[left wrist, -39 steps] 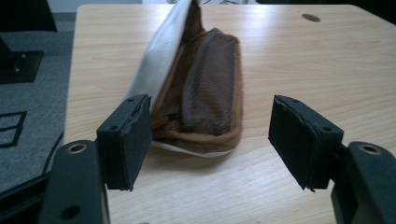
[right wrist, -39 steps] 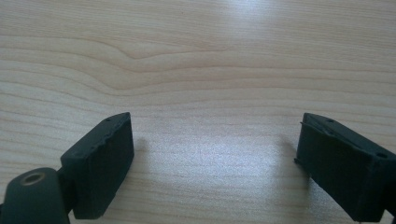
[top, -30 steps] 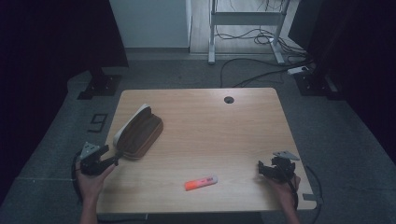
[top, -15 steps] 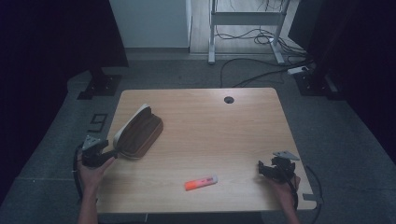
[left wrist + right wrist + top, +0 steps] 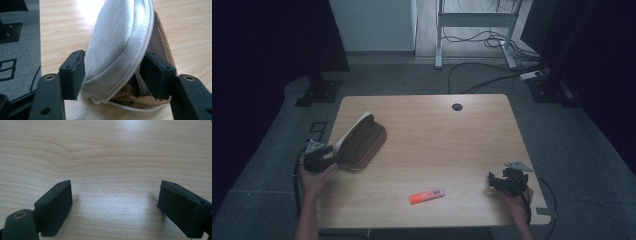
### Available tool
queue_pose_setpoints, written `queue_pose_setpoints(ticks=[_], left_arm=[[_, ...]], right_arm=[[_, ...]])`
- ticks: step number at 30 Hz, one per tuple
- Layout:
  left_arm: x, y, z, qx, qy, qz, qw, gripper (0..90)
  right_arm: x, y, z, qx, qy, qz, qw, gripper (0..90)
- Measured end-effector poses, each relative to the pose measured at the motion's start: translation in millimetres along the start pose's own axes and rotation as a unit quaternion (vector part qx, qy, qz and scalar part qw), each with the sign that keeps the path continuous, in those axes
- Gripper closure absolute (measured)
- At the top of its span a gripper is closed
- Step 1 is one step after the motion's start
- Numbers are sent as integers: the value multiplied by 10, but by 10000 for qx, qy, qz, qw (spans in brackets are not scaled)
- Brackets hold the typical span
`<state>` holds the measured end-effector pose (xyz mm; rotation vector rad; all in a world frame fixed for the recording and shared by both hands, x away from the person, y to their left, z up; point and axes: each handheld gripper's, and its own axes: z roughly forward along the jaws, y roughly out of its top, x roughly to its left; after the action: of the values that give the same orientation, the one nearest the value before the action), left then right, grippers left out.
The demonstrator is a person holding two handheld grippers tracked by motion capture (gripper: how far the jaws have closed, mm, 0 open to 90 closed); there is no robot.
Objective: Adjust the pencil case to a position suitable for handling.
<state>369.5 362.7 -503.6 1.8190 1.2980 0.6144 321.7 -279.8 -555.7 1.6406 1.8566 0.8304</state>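
A brown pencil case (image 5: 364,142) with a white lid (image 5: 120,45) lies at the table's left edge, its lid raised and tilted. My left gripper (image 5: 328,156) sits at the case's near end, and in the left gripper view (image 5: 112,67) its jaws press on either side of the lid's near end. An orange highlighter (image 5: 427,195) lies near the front middle of the table. My right gripper (image 5: 493,181) rests low over the front right corner. In the right gripper view (image 5: 115,195) its jaws stand wide apart over bare wood.
The wooden table (image 5: 452,145) has a round cable hole (image 5: 456,106) at the back middle. Dark floor surrounds it, with desk legs and cables (image 5: 482,75) beyond the far edge. The left edge runs right beside my left hand.
My left gripper has shifted slightly away from me along the table's left edge, staying at the case's end. The right gripper and the highlighter have not moved.
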Motion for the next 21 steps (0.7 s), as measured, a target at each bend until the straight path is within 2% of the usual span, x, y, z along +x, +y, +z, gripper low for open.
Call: queue_pose_setpoints(ticks=[6, 8, 17, 21], left_arm=[[-3, 15, 40, -87, -18, -8, 10000, 463], [-8, 19, 58, -76, 11, -22, 10000, 519], [-32, 17, 72, 61, 439, -63, 9990, 749], [-52, -5, 63, 56, 504, -61, 9987, 803]], right_arm=[[-1, 0, 0, -2, -2, -3, 10000, 119], [-1, 0, 0, -2, -2, -2, 10000, 119], [2, 4, 3, 0, -14, 17, 10000, 122], [2, 5, 4, 0, -16, 17, 10000, 122]])
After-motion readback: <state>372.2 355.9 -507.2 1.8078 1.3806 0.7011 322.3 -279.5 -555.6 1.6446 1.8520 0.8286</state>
